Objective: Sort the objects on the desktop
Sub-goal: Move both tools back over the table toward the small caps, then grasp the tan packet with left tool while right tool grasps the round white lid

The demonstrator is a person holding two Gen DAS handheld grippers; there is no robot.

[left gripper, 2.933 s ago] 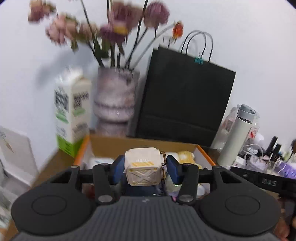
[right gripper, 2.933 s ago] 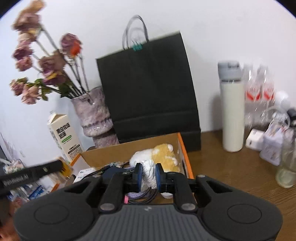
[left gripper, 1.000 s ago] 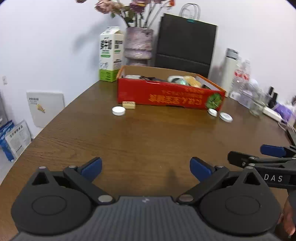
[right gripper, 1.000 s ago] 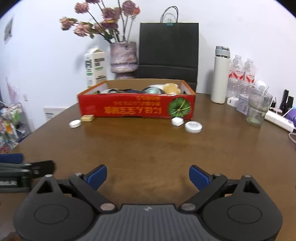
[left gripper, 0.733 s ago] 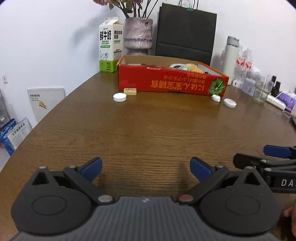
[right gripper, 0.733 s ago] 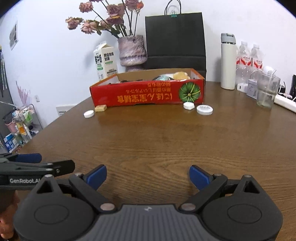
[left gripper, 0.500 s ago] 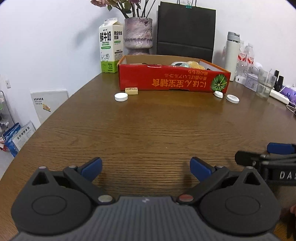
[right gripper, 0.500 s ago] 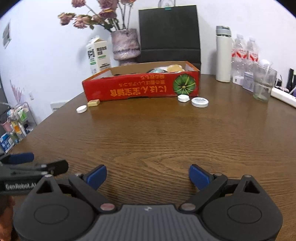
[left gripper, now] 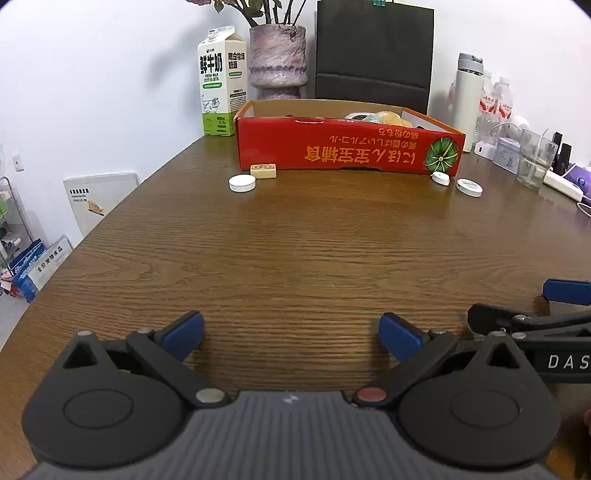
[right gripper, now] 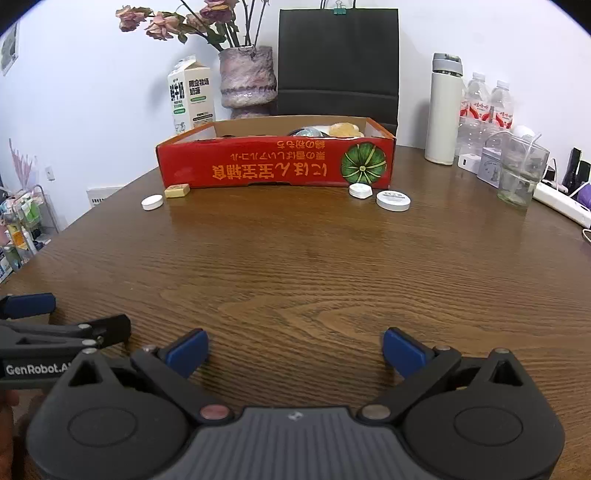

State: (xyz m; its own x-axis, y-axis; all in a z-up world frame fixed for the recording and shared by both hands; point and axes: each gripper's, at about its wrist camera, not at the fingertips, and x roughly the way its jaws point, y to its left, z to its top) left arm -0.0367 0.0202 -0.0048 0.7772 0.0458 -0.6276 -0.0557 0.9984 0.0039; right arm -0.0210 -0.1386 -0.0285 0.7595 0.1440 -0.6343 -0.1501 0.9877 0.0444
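1. The red box [right gripper: 275, 164] sits at the far side of the table [right gripper: 314, 266]. Something yellow and soft [right gripper: 345, 130] peeks over its rim; most of what is inside is hidden.
2. Two white caps [right gripper: 393, 200] and a small tan block [right gripper: 177, 190] lie just outside the box.
3. The left gripper [left gripper: 291, 332] is wide open and holds nothing.
4. The right gripper [right gripper: 295, 349] jaws are opening, with nothing between them.
5. The flowers [right gripper: 177, 20] are cut off, maybe dried.

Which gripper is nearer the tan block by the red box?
Left. The left gripper faces the tan block nearly head-on, across bare table. The right gripper, jaws opening, empty, sits further right, block off to its left.
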